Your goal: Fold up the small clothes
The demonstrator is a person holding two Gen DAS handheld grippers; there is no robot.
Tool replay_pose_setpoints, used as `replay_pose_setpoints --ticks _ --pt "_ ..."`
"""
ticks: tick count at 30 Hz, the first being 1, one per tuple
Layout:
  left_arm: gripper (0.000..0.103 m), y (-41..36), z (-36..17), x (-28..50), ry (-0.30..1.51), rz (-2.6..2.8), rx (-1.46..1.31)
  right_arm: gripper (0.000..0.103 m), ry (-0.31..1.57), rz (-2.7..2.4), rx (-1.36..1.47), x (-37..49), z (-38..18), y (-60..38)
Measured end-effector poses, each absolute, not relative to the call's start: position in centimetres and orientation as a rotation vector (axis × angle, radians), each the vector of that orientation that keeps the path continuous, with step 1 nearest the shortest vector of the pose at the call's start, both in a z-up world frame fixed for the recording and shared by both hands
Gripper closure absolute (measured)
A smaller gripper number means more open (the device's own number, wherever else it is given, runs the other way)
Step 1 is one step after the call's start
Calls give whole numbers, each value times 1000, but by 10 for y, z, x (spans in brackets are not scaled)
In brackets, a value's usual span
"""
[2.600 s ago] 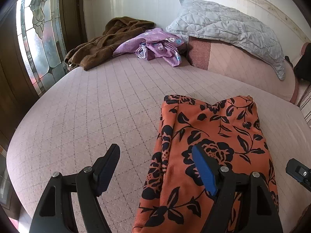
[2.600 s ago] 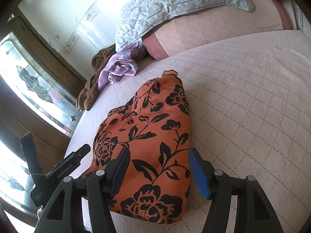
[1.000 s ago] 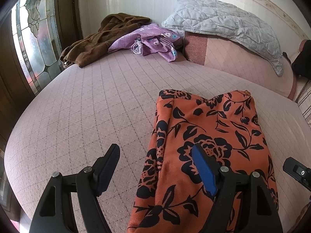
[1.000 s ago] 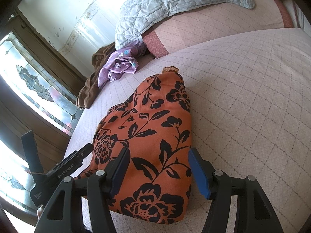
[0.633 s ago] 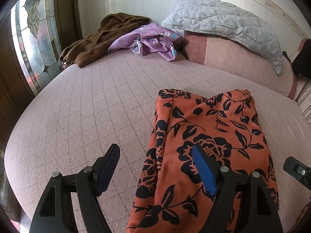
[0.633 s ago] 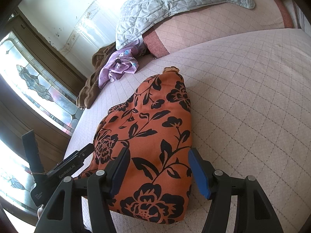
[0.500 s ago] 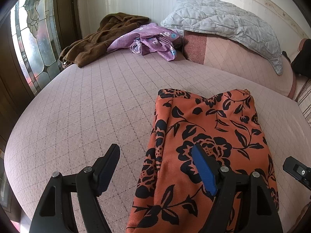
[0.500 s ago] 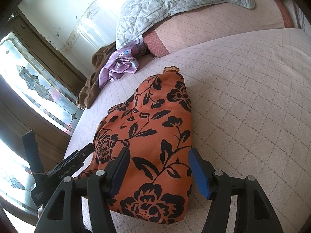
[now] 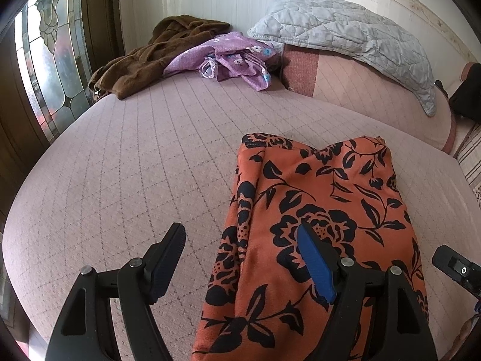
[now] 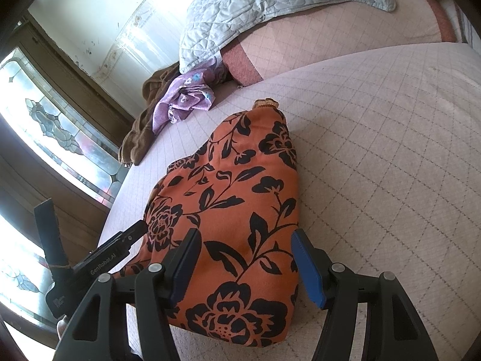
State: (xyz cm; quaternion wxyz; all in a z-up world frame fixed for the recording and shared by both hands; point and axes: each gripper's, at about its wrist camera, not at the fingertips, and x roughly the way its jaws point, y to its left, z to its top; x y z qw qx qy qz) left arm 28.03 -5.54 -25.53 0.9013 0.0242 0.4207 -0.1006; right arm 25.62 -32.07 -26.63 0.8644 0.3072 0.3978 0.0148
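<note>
An orange garment with a black flower print [image 9: 318, 210] lies folded on the pink quilted bed [image 9: 135, 165]; it also shows in the right wrist view [image 10: 240, 198]. My left gripper [image 9: 240, 258] is open and empty, hovering over the garment's near left edge. My right gripper [image 10: 243, 258] is open and empty, above the garment's near right part. The left gripper's body [image 10: 99, 258] shows at the left of the right wrist view. Part of the right gripper [image 9: 457, 267] shows at the right edge of the left wrist view.
A brown garment [image 9: 156, 57] and a purple flowered garment [image 9: 228, 57] lie heaped at the bed's far side. A grey quilted pillow [image 9: 345, 33] rests on a pink bolster [image 9: 360, 84]. A stained-glass window [image 9: 51, 60] is at the left.
Over the earlier frames the left view shifted slightly, so the garment sits a little lower and nearer. Both grippers stay open and the garment has not moved.
</note>
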Motion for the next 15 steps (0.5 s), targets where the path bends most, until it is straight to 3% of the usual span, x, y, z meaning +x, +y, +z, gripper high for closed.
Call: replay_pose_setpoints --ticks 15 --pt "26 -58 -261 284 901 -230 50 37 869 35 667 263 -279 -322"
